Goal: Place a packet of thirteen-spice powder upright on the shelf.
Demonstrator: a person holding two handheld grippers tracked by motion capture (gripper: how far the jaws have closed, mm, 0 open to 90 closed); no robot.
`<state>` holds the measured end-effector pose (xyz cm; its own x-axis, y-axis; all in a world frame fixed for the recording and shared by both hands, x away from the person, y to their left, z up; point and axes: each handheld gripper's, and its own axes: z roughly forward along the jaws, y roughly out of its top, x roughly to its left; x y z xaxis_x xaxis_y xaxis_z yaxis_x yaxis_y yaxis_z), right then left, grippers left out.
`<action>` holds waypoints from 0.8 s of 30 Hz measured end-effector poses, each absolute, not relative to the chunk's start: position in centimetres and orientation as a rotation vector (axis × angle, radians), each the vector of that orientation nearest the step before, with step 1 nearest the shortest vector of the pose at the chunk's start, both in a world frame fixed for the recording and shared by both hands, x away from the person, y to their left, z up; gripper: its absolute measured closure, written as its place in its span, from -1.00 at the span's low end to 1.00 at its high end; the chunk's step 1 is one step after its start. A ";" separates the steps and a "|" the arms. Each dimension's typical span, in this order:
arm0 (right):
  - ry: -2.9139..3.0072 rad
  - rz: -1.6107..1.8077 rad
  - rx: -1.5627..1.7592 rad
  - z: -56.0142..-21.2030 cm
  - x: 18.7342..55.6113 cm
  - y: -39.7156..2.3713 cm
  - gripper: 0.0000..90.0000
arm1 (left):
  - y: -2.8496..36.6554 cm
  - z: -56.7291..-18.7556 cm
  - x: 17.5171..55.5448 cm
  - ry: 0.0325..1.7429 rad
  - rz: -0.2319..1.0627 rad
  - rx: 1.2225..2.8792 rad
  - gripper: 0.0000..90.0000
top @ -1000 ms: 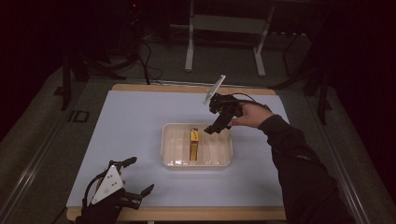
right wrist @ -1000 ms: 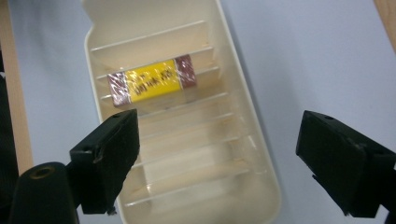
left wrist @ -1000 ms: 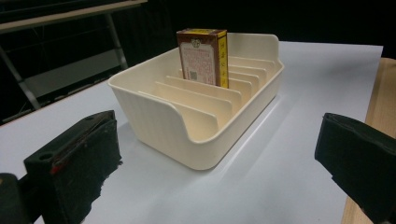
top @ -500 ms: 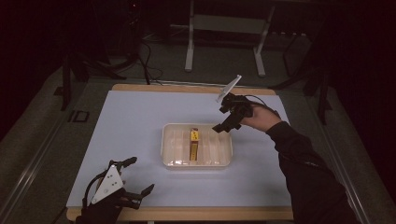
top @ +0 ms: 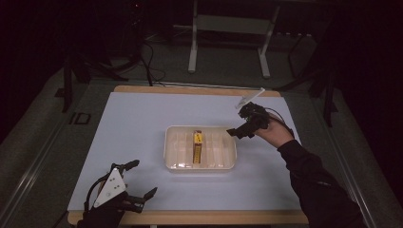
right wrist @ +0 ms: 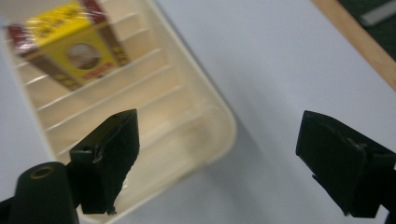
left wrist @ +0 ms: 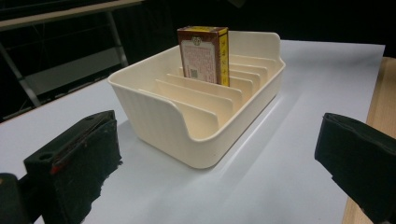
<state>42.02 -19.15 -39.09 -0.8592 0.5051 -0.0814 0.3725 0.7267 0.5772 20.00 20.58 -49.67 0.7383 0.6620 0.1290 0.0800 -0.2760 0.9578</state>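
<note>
A cream slotted tray (top: 173,142) sits mid-table on the white mat. A yellow and brown box (top: 197,145) stands on edge in one of its middle slots. In the left gripper view the box (left wrist: 204,53) rises above the tray's (left wrist: 154,105) dividers. My right gripper (top: 236,133) hovers just past the tray's right end, open and empty; its own view looks down on the tray corner (right wrist: 205,140) and the box (right wrist: 70,44). My left gripper (top: 141,179) rests near the table's front left, open, jaws wide apart.
The white mat (top: 142,114) covers most of the wooden table, whose edge (top: 190,217) shows at the front. A metal stand (top: 228,28) and cables (top: 147,61) lie on the dark floor beyond the far edge.
My right gripper has drawn back from over the tray, moving right and slightly toward me. The left gripper and the box have stayed put.
</note>
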 end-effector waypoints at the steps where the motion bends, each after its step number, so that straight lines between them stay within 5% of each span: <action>1: 2.675 0.842 0.723 -39.3 41.9 -19.5 -0.70 | 20.6 -49.7 20.0 0.585 0.628 1.785 -0.99; 24: 2.284 1.034 0.992 -41.8 36.7 -23.4 -0.70 | 20.6 -49.7 19.9 0.593 0.630 1.785 -0.99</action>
<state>36.69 -23.43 -41.79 -0.6448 0.7582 -0.0967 0.4275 0.4626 0.7767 19.92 20.62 -49.71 0.7334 0.6679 0.1269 0.0857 -0.2760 0.9573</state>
